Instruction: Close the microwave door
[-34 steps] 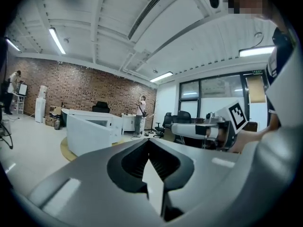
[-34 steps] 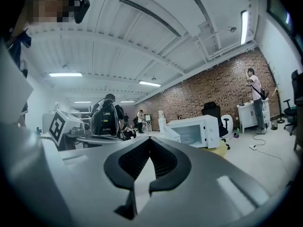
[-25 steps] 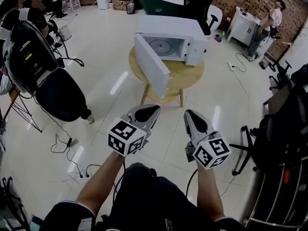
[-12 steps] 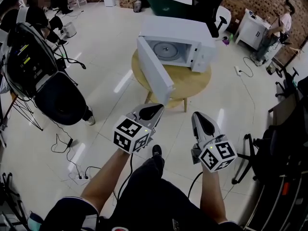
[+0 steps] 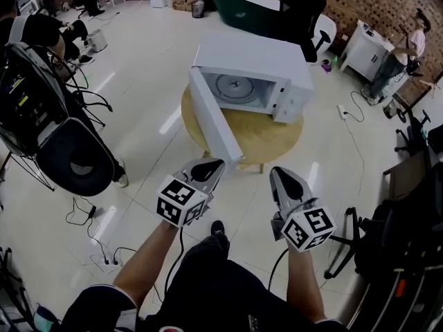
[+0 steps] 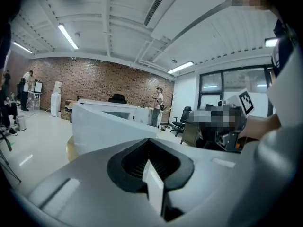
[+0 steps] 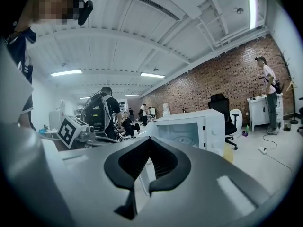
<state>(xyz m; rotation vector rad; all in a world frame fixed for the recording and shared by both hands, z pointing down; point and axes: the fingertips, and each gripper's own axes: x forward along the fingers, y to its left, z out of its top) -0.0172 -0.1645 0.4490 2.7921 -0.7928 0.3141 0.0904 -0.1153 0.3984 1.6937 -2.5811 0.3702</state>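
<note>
A white microwave [image 5: 257, 66] stands on a round wooden table [image 5: 271, 142], and its turntable shows inside. Its door [image 5: 213, 124] hangs wide open on the left hinge, swung out toward me past the table's edge. My left gripper [image 5: 216, 163] hovers just short of the door's near corner, jaws shut and empty. My right gripper [image 5: 277, 172] is beside it, short of the table's front edge, also shut on nothing. The left gripper view has the door [image 6: 106, 129] straight ahead of the left gripper [image 6: 148, 140]. The right gripper view looks past the right gripper [image 7: 150, 138] into the microwave [image 7: 191, 129].
A black rig with a dark round base [image 5: 69, 159] stands at the left, with cables [image 5: 90, 214] on the floor. An office chair [image 5: 363, 230] is at the right. A green tub [image 5: 242, 2], a black chair [image 5: 302, 5], a white cabinet [image 5: 363, 43] and a person [image 5: 401, 50] are behind.
The microwave and table have drawn closer and sit lower in the head view. Both grippers now sit nearer the open door. The door has not swung.
</note>
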